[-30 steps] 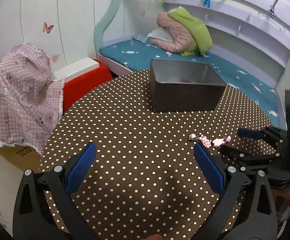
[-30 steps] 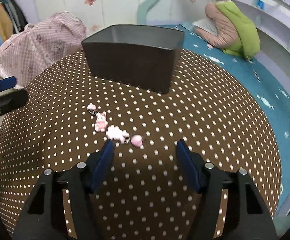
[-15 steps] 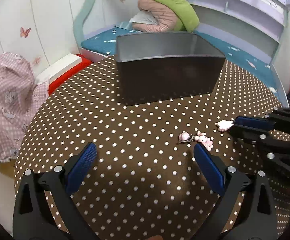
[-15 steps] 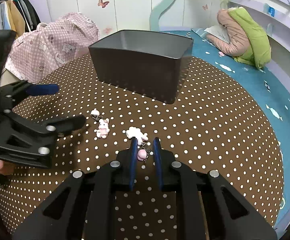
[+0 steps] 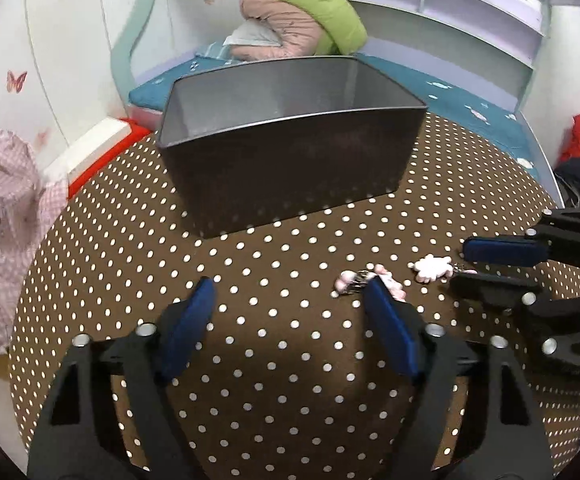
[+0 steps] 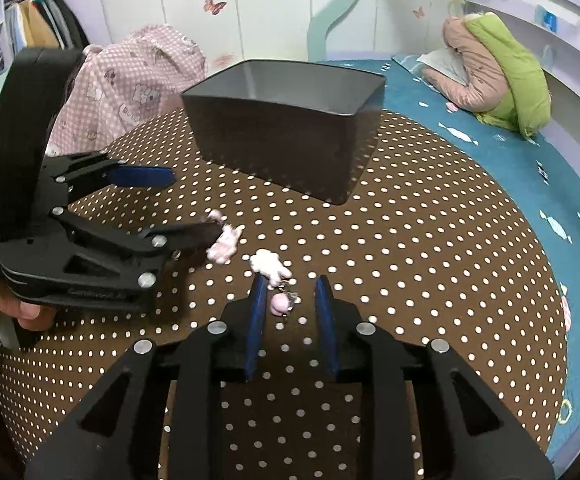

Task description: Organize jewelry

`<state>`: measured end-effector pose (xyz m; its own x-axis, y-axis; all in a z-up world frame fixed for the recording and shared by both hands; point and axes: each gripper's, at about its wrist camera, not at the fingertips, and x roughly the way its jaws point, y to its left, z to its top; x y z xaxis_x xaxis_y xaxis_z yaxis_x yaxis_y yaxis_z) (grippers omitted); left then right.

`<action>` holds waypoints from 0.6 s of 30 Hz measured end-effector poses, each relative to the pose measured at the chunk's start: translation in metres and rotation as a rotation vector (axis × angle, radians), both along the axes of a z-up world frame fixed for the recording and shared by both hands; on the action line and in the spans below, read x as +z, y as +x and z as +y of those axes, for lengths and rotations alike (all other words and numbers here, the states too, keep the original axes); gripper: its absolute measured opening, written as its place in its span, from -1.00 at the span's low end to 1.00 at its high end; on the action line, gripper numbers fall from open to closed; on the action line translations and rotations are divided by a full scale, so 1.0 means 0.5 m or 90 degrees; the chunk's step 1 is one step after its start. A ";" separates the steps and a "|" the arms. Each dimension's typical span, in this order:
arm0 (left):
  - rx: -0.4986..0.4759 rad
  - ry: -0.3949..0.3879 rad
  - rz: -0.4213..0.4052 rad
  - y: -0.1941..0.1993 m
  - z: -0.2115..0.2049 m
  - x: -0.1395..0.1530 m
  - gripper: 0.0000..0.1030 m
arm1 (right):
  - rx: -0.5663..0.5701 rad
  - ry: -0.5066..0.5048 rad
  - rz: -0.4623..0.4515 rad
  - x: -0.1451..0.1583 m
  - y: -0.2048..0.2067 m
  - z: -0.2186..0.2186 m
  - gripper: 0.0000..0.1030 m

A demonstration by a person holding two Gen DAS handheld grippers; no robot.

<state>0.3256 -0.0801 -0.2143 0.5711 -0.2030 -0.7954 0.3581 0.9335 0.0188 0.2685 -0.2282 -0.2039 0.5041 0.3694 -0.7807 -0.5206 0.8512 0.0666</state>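
Two pink charm pieces lie on the brown polka-dot table (image 5: 273,360) in front of a dark metal box (image 5: 290,172) (image 6: 281,140). The bunny charm (image 6: 225,244) (image 5: 390,280) and its bead (image 5: 346,280) sit at the inner side of my left gripper's (image 5: 290,284) (image 6: 193,205) right fingertip; its jaws are closing, wide apart, pressing nothing. The white charm (image 6: 267,264) (image 5: 432,266) lies just ahead of my right gripper (image 6: 290,286) (image 5: 466,266). Its round pink bead (image 6: 279,304) rests between the right pads, which are opening and stand clear of it.
A pink checked cloth (image 6: 137,84) hangs past the table's left edge. Behind the box is a teal bed (image 6: 470,128) with a pink and green jacket (image 6: 498,76). A red box (image 5: 101,156) stands at the far left. A hand (image 6: 21,312) holds the left gripper.
My left gripper has come nearer to the box and the bunny charm, and its jaws have narrowed. My right gripper closed around the pink bead, then parted slightly. The two charm pieces lie further apart.
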 end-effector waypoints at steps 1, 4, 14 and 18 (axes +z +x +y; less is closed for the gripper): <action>-0.009 -0.004 -0.001 -0.001 -0.002 0.002 0.27 | 0.004 -0.001 -0.001 -0.001 0.000 0.004 -0.51; -0.022 -0.009 -0.004 -0.002 -0.005 0.002 0.09 | 0.018 -0.006 -0.006 -0.002 -0.002 0.020 -0.51; -0.020 -0.063 0.016 -0.005 0.025 0.008 -0.66 | 0.005 0.007 -0.002 0.005 -0.016 -0.004 -0.80; -0.022 -0.065 0.014 -0.014 0.030 0.010 -0.65 | 0.008 0.004 0.003 0.003 -0.018 -0.005 -0.80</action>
